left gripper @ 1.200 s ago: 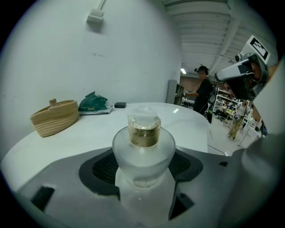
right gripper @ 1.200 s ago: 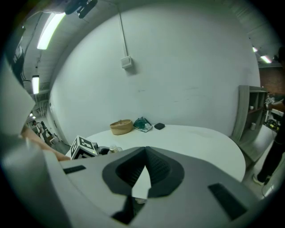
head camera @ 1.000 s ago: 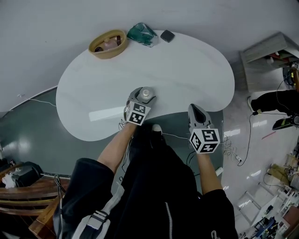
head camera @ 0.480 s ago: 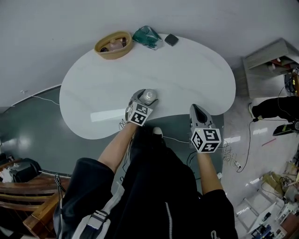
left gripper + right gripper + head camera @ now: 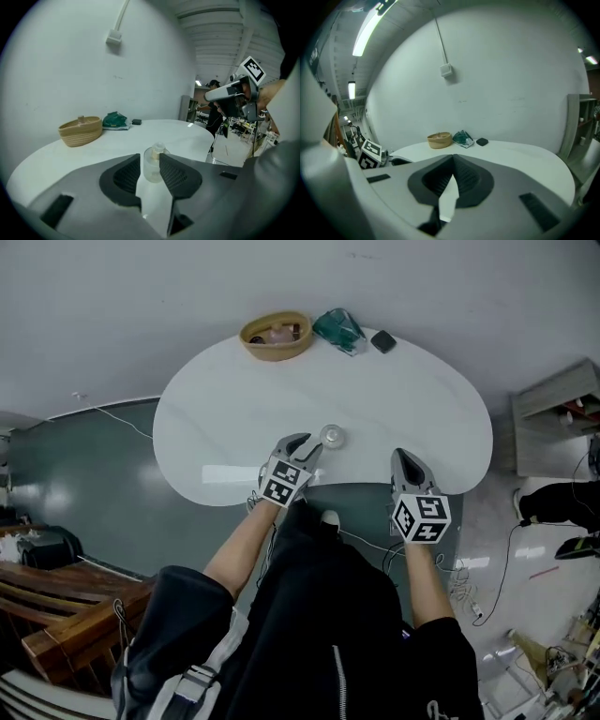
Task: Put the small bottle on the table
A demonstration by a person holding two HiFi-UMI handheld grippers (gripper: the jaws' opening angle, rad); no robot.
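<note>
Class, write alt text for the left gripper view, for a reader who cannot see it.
A small clear bottle stands upright on the white table just beyond the tips of the left gripper, whose jaws are closing with nothing between them. A woven basket and green bag sit farther back.

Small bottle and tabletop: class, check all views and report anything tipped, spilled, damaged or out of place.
Nothing stands out. The small bottle stands upright on the table, no spill round it. The left gripper is closing its jaws with the bottle just beyond the tips, not between them. Basket and green bag sit at the far edge.
</note>
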